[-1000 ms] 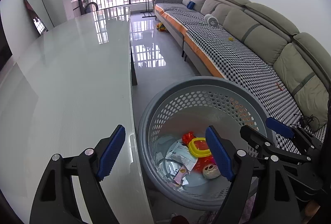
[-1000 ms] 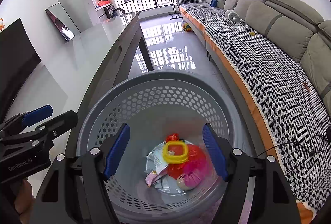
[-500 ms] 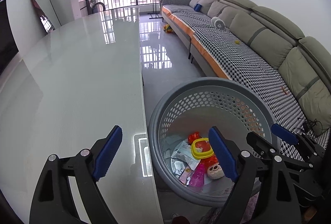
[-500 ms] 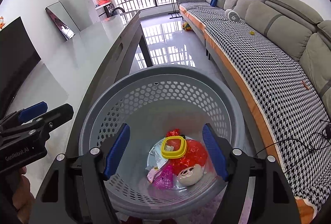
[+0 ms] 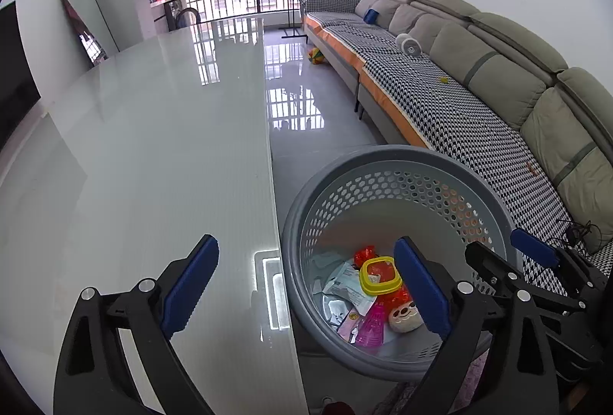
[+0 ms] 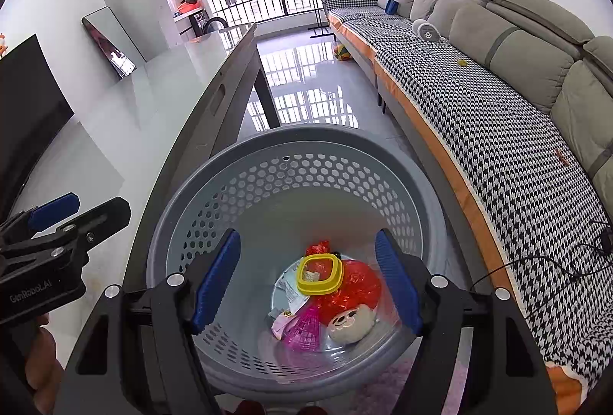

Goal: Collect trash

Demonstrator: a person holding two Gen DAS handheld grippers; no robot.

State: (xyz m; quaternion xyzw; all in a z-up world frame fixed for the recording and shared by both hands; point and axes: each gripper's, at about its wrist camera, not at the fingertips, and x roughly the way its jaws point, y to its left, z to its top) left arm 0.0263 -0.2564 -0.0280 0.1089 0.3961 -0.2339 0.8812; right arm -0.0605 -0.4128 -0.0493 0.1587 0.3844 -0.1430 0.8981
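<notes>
A grey perforated basket (image 5: 402, 162) (image 6: 306, 135) stands on the floor beside the table. In it lie a yellow square ring (image 6: 320, 274), a red crinkled wrapper (image 6: 354, 286), a pink shuttlecock (image 6: 304, 327), a beige sloth toy (image 6: 350, 323) and paper packets (image 5: 346, 286). My left gripper (image 5: 306, 284) is open and empty, astride the table edge and the basket's left rim. My right gripper (image 6: 306, 281) is open and empty above the basket's mouth. Each gripper shows in the other's view, the right gripper (image 5: 536, 273) and the left gripper (image 6: 57, 223).
A long glossy white table (image 5: 134, 146) fills the left. A grey sofa with a houndstooth cover (image 5: 479, 116) runs along the right. Tiled floor (image 5: 299, 100) lies between them, with a ball (image 5: 316, 55) near the sofa's far end. A mirror (image 5: 88, 24) leans at the back left.
The trash has settled at the basket bottom; the pink shuttlecock and sloth toy now lie there. My left gripper has drifted left and back over the table edge. Both stay open.
</notes>
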